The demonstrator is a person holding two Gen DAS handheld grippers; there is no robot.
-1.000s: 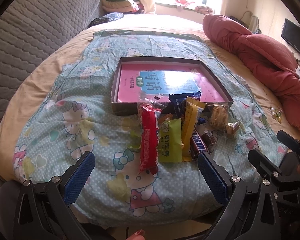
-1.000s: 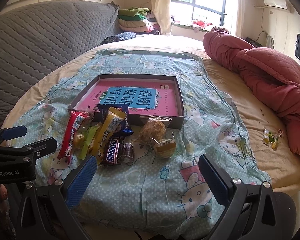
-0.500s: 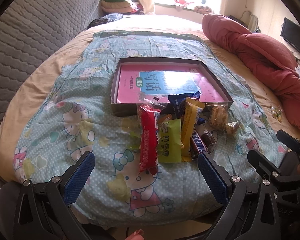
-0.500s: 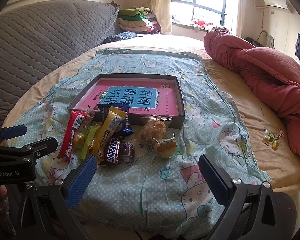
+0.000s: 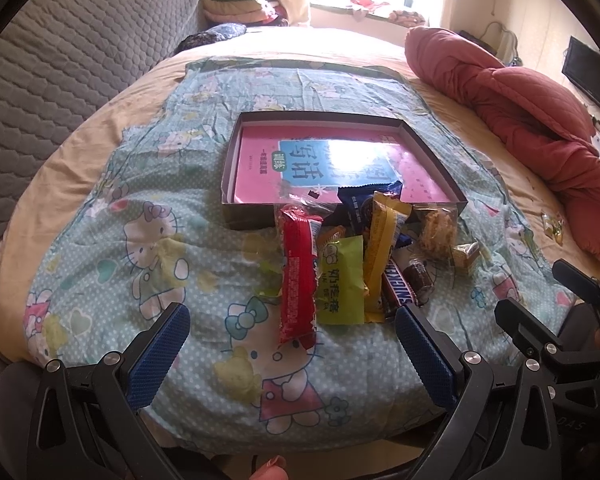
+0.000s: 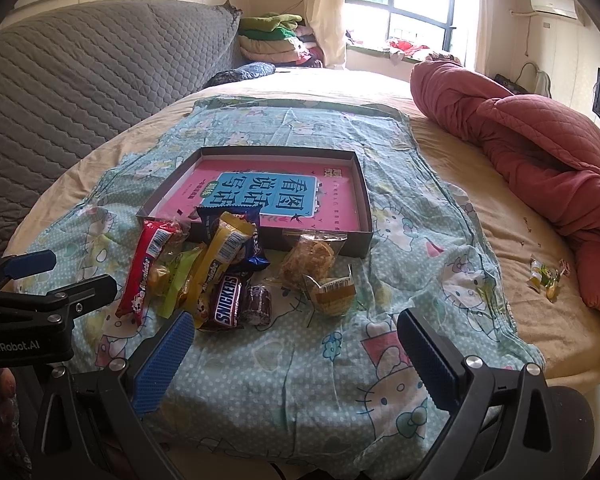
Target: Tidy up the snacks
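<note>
A pile of wrapped snacks lies on a patterned cloth before a shallow dark box [image 5: 432, 148] [image 6: 362, 200] with a pink book inside. In it are a long red pack [image 5: 298, 276] [image 6: 150, 268], a green pack [image 5: 340, 280], a yellow bar [image 5: 382, 240] [image 6: 220, 256], a Snickers bar [image 6: 225, 300] [image 5: 398, 286], a blue pack [image 6: 236, 216] and a clear bag of pastry [image 6: 310, 258] [image 5: 438, 232]. My left gripper [image 5: 292, 320] is open, just short of the red pack. My right gripper [image 6: 296, 328] is open, near the pile's right side, holding nothing.
A rolled red quilt [image 6: 540, 152] [image 5: 520, 120] lies along the right of the bed. A few small candies [image 6: 546, 276] sit on the bare sheet near it. A grey padded headboard [image 6: 80, 80] runs along the left; folded bedding [image 6: 272, 40] is stacked at the back.
</note>
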